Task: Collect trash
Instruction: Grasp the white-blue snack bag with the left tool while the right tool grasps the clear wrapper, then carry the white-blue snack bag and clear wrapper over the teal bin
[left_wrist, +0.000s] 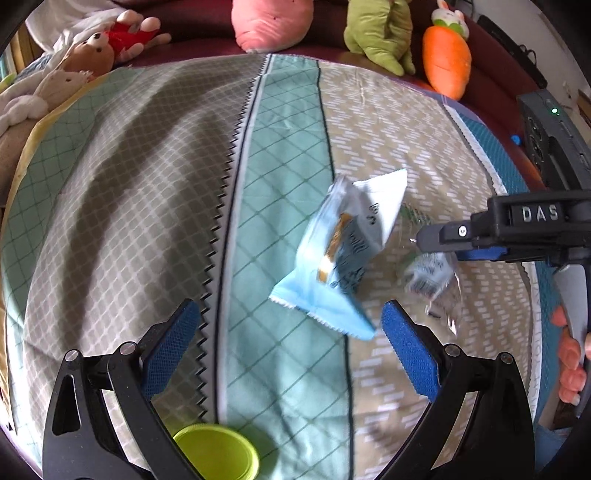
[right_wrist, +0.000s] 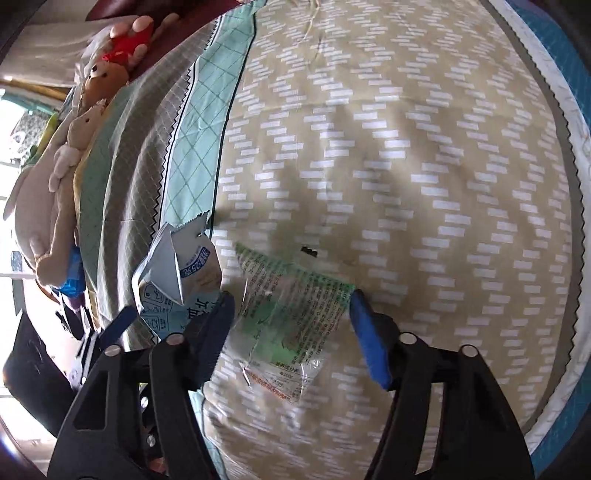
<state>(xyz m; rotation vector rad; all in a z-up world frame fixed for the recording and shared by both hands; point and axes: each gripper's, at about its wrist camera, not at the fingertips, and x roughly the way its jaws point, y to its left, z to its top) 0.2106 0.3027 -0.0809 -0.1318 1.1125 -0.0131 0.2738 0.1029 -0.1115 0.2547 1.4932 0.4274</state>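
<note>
A crumpled light-blue and white snack wrapper (left_wrist: 343, 254) lies on the patterned bedspread (left_wrist: 147, 184), just ahead of my open, empty left gripper (left_wrist: 291, 350). It also shows in the right wrist view (right_wrist: 177, 280) at the left. A clear plastic wrapper with green print (right_wrist: 291, 314) lies between the open fingers of my right gripper (right_wrist: 291, 314); the pads are either side of it, not closed on it. In the left wrist view the right gripper (left_wrist: 436, 240) reaches in from the right over that clear wrapper (left_wrist: 432, 280).
A lime-green round lid or cup (left_wrist: 218, 454) sits near the bottom between my left fingers. Plush toys line the far edge: a bear (left_wrist: 88, 55), a pink one (left_wrist: 269, 22), a green one (left_wrist: 380, 33), a carrot (left_wrist: 447, 59). The bed's edge runs along the right.
</note>
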